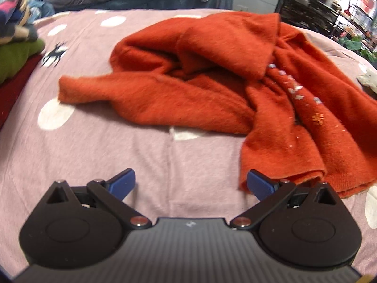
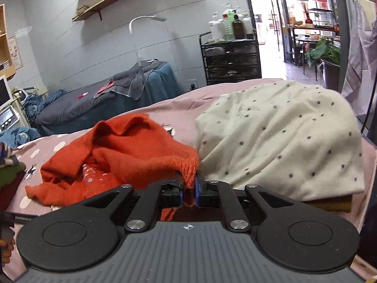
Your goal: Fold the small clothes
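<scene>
An orange fuzzy sweater [image 1: 212,75] lies crumpled on the pink dotted bedsheet [image 1: 94,146], one sleeve stretched out to the left. My left gripper [image 1: 190,184] hovers open over bare sheet just in front of the sweater's near hem, with nothing between its blue pads. In the right wrist view the same orange sweater [image 2: 122,155] is lifted at one edge, and my right gripper [image 2: 188,191] is shut on its ribbed hem, the knit pinched between the blue pads.
A cream dotted garment [image 2: 278,136] lies heaped right of the sweater on the bed. Folded green and dark red clothes [image 1: 16,59] are stacked at the left edge. Beyond stand a second bed [image 2: 94,103], a black cart with bottles [image 2: 231,56] and an open doorway.
</scene>
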The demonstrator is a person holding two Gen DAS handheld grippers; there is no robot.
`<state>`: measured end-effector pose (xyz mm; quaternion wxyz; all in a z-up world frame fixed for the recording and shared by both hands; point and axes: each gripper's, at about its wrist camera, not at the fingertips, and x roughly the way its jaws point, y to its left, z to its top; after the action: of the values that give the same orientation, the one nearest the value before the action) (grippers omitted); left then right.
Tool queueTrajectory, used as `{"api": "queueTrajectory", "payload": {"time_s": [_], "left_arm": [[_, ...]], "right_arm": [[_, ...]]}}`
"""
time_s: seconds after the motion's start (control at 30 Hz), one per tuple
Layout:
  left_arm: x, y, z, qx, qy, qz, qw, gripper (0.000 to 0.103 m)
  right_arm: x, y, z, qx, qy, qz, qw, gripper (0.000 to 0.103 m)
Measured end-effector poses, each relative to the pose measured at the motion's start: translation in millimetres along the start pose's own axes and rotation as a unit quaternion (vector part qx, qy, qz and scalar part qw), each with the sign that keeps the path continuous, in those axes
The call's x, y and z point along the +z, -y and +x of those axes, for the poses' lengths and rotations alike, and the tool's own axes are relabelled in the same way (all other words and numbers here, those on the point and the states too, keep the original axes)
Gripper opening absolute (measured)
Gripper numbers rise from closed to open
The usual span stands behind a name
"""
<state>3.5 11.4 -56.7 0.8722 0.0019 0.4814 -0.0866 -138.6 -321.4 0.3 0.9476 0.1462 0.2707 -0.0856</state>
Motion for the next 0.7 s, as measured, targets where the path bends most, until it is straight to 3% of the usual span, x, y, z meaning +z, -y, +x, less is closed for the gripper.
{"api": "queueTrajectory", "payload": {"time_s": [0.13, 0.3, 0.33, 0.43, 0.47, 0.57, 0.63, 0.7], "left_arm": [[6.0, 19.5, 3.2, -0.007, 0.011, 0.031, 0.9994, 0.103], [19.2, 45.9, 21.9, -0.055, 0.017, 0.048, 0.9972, 0.099], [22.1, 51.7, 27.7, -0.060, 0.017, 0.053, 0.9966, 0.093], [28.1, 66.1, 47.9, -0.079, 0.004, 0.059, 0.9951, 0.062], [28.8, 68.5, 48.5, -0.084, 0.017, 0.054, 0.9949, 0.051], [31.9, 69.8, 50.2, -0.122, 0.016, 0.044, 0.9914, 0.017], [31.9, 61.8, 45.2, -0.149, 0.011, 0.024, 0.9885, 0.009], [30.1, 45.5, 33.0, -0.153, 0.029, 0.004, 0.9878, 0.008]], "right_arm": [[-1.7, -14.0, 5.6, 0.021, 0.020, 0.004, 1.000, 0.060], [1.2, -33.1, 0.2, 0.023, 0.033, -0.034, 0.999, 0.082], [0.3, -33.5, 0.0, 0.025, 0.032, -0.033, 0.999, 0.084], [-4.9, -33.1, 1.0, 0.033, 0.016, -0.024, 0.999, 0.085], [-7.1, -33.8, 1.3, 0.032, 0.012, -0.023, 0.999, 0.085], [-14.4, -34.9, 2.8, 0.026, -0.004, -0.027, 0.999, 0.086], [-18.7, -33.1, 3.3, 0.027, -0.013, -0.024, 0.999, 0.086], [-21.0, -34.1, 4.6, 0.030, -0.020, -0.022, 0.999, 0.086]]}}
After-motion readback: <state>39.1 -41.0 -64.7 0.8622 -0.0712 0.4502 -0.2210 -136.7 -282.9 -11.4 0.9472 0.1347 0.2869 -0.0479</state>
